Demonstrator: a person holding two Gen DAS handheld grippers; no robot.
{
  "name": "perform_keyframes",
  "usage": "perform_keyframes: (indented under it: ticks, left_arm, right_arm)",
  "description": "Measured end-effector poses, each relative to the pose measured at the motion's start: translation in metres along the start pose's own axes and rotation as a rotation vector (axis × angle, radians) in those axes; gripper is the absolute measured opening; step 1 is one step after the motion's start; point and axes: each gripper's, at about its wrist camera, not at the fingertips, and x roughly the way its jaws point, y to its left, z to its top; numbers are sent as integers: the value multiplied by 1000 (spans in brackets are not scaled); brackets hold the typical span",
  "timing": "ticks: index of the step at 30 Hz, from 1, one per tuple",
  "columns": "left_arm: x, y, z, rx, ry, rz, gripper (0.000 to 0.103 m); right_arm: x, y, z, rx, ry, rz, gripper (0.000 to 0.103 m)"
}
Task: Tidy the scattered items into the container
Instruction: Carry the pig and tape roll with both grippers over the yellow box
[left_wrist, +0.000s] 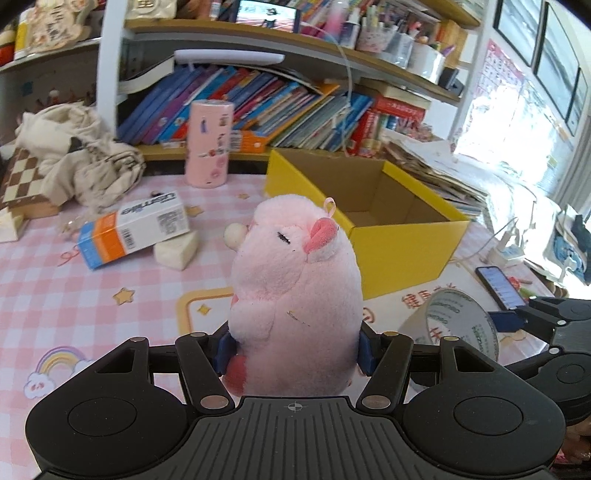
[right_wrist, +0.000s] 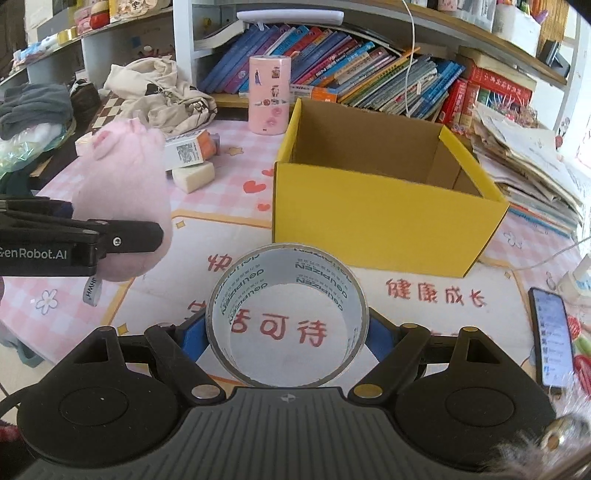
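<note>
a: we log the yellow box (right_wrist: 384, 225) open-topped on the pink checked mat (left_wrist: 74, 295), in front of the bookshelf (right_wrist: 332, 48).

b: we see the left gripper (left_wrist: 295, 347) tilted downward, clenched on the pink plush pig (left_wrist: 295, 288), which is raised above the mat, left of the box.

a: we note the right gripper (right_wrist: 286, 332) also angled down, its blue pads pressing both sides of the tape roll (right_wrist: 286, 314), just before the box's near wall.

b: the toothpaste carton (left_wrist: 135, 230) and a soap bar (left_wrist: 176, 251) lie on the mat.
</note>
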Motion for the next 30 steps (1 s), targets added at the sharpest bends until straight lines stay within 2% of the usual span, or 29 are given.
perform_keyframes:
  ticks: [8, 14, 20, 24, 30]
  left_arm:
    - [9, -23, 20, 30, -27, -7, 61]
    - [17, -44, 36, 52, -66, -6, 61]
    - [25, -66, 57, 65, -123, -3, 61]
    - [34, -79, 74, 66, -167, 10, 61]
    - [54, -89, 94, 57, -188, 52, 61]
  right_arm:
    - [-6, -32, 12, -3, -48, -24, 82]
    - [-15, -67, 28, 6, -124, -42, 82]
    - [-22, -98, 49, 1, -234, 1, 82]
    - [-18, -113, 66, -46, -304, 29, 82]
    - [1, -136, 91, -120, -350, 52, 82]
